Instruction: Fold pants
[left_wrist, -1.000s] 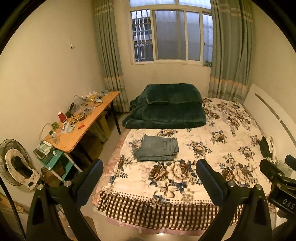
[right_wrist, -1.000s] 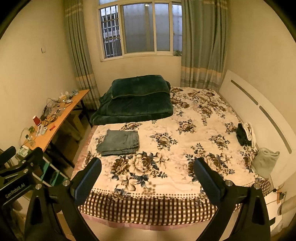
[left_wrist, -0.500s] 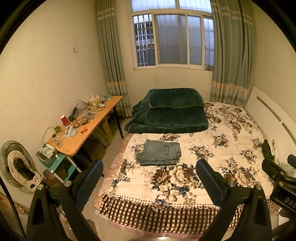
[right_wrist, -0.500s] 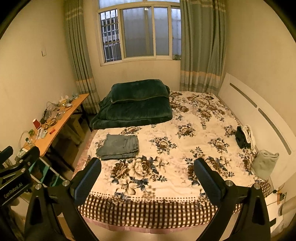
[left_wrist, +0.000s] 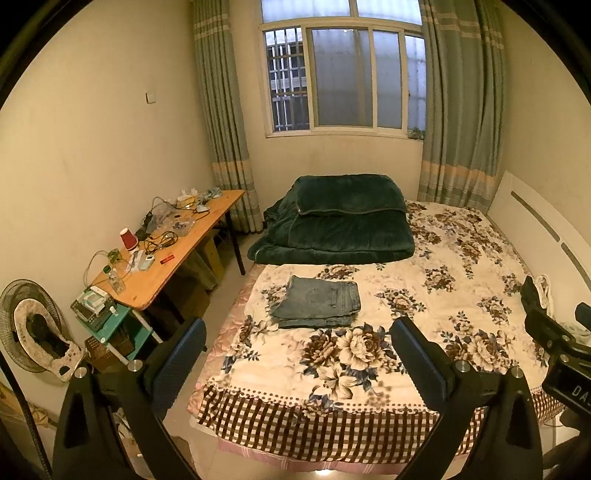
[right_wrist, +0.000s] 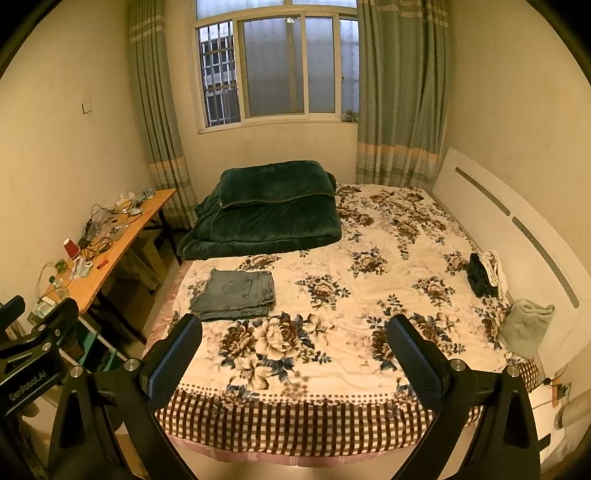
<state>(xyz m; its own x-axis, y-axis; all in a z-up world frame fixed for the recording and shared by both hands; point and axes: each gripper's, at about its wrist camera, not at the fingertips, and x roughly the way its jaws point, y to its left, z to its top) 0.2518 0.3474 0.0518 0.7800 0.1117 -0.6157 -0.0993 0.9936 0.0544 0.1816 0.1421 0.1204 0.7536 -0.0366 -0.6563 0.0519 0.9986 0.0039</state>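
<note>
A pair of grey-blue jeans (left_wrist: 318, 302) lies folded into a neat rectangle on the left side of the floral bedspread (left_wrist: 436, 325); it also shows in the right wrist view (right_wrist: 234, 294). My left gripper (left_wrist: 298, 345) is open and empty, held off the foot of the bed, well short of the jeans. My right gripper (right_wrist: 294, 341) is open and empty too, beside it at the bed's foot edge. The right gripper's body shows at the right edge of the left wrist view (left_wrist: 557, 343).
A folded dark green quilt (left_wrist: 334, 221) lies at the far end of the bed. A cluttered wooden desk (left_wrist: 173, 254) stands left of the bed, a fan (left_wrist: 31, 328) below it. A black item (right_wrist: 480, 275) and a grey bundle (right_wrist: 526, 326) lie by the white headboard (right_wrist: 517, 225).
Both grippers have drawn back and up from the bed, so the jeans and bed look smaller and farther away. Both stay open and empty.
</note>
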